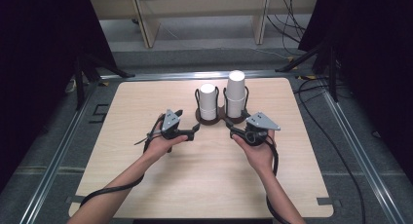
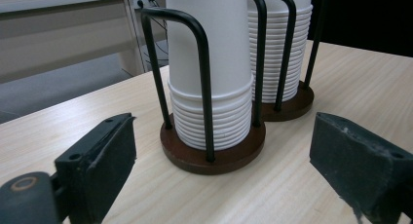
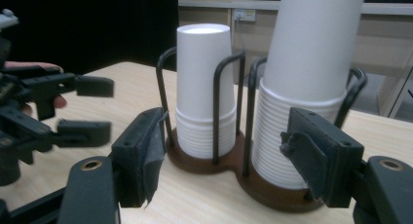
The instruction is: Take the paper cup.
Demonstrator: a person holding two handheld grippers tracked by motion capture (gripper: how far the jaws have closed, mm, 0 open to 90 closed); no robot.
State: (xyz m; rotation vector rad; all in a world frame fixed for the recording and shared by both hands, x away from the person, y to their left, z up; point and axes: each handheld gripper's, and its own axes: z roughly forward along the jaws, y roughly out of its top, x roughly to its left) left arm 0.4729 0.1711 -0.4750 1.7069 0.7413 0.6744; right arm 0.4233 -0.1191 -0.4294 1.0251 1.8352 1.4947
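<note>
Centre of the high frame, just above my two hands: a dark double cup holder (image 1: pixel 221 116) on the pale table (image 1: pixel 146 185), wire hoops around two stacks of white paper cups. Shorter stack (image 1: pixel 208 101) on the left, taller stack (image 1: pixel 235 93) to its right, bases joined.

My left gripper (image 1: pixel 197 128) sits low and left of the holder, jaws apart, nothing between them. In the left gripper view the shorter stack (image 2: pixel 214 78) stands mid-frame between the two jaws but well beyond them, no contact. My right gripper (image 1: pixel 229 125) hovers lower right of the holder, jaws also apart and empty. In the right gripper view the taller stack (image 3: pixel 302 102) fills the right half, its ribbed rims close behind the right-hand jaw; I cannot tell whether that pad touches.

Progress, as I judge it: approach only. Both stacks seated in their hoops, no cup lifted, none on the table. Left to do: close on a stack, draw a cup off
</note>
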